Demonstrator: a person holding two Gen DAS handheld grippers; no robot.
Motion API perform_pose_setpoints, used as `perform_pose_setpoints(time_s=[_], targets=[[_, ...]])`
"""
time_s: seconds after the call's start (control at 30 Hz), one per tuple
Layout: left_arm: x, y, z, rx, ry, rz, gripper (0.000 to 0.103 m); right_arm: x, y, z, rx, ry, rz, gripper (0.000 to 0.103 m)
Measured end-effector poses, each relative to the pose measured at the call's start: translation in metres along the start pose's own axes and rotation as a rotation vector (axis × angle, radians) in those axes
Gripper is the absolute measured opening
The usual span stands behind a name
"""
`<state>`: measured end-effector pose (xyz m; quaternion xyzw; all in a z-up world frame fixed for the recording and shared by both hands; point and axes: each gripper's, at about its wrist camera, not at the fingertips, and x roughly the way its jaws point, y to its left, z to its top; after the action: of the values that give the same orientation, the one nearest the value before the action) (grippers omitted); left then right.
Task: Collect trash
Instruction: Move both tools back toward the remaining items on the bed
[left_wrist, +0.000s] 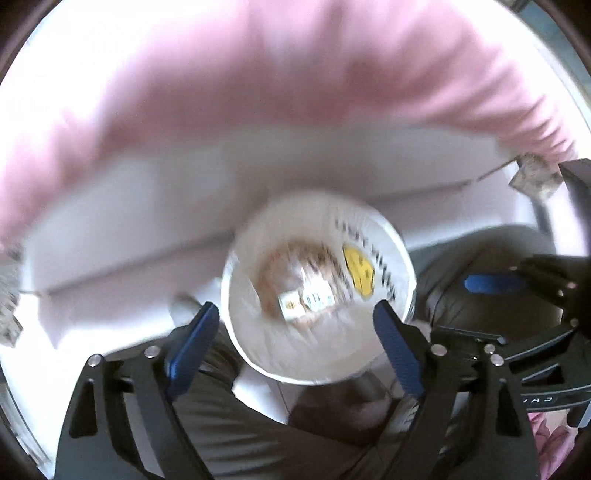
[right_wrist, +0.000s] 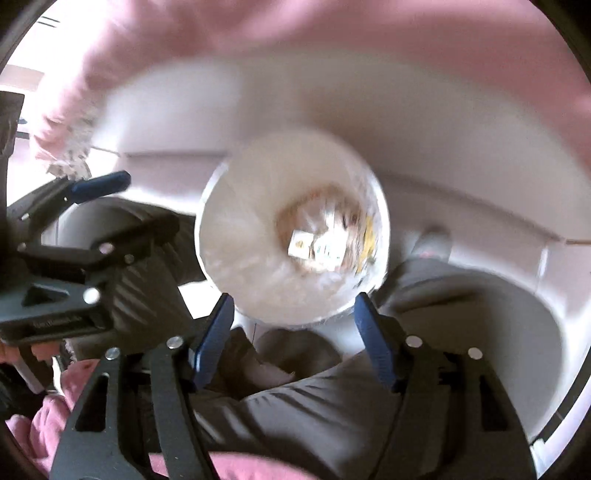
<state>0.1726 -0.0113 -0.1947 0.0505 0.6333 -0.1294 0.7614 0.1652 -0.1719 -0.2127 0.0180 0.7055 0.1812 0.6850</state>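
now both tools (left_wrist: 295, 325) (right_wrist: 291, 325) spread wide, pointing down into bin (left_wrist: 391, 236).

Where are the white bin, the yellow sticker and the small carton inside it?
White bin (left_wrist: 255, 354): left wrist view, on its near rim.
Yellow sticker (left_wrist: 359, 271): left wrist view, middle of the sticker on the bin's inner wall.
Small carton (right_wrist: 300, 242): right wrist view, on its pale top face, at the bin's bottom.
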Motion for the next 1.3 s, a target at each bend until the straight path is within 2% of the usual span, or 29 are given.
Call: perform_pose_setpoints(time_s=[0.1, 0.3, 0.43, 0.6, 0.73, 0.93, 1.3], targets=[[-0.042, -0.003, 0.012, 0.010, -0.102, 0.019, 0.091, -0.042, 0.004, 0.001, -0.013, -0.100, -0.013, 0.070], [-0.104, -0.001, 0.042, 0.004, -0.244, 0.045, 0.093, -0.120, 0.002, 0.011, -0.005, -0.291, -0.014, 0.074], [-0.132, 0.004, 0.068, -0.012, -0.303, 0.066, 0.093, -0.170, -0.004, 0.027, -0.002, -0.415, -0.026, 0.075], [-0.142, 0.004, 0.102, -0.027, -0.350, 0.089, 0.093, -0.208, -0.010, 0.049, -0.022, -0.529, -0.084, 0.078], [-0.147, 0.006, 0.129, -0.041, -0.371, 0.093, 0.093, -0.231, -0.017, 0.073, -0.028, -0.561, -0.118, 0.078], [-0.136, 0.013, 0.174, -0.045, -0.392, 0.137, 0.093, -0.240, -0.030, 0.110, -0.030, -0.595, -0.168, 0.078], [-0.108, 0.038, 0.246, -0.117, -0.385, 0.110, 0.093, -0.242, -0.059, 0.193, -0.001, -0.612, -0.204, 0.078]])
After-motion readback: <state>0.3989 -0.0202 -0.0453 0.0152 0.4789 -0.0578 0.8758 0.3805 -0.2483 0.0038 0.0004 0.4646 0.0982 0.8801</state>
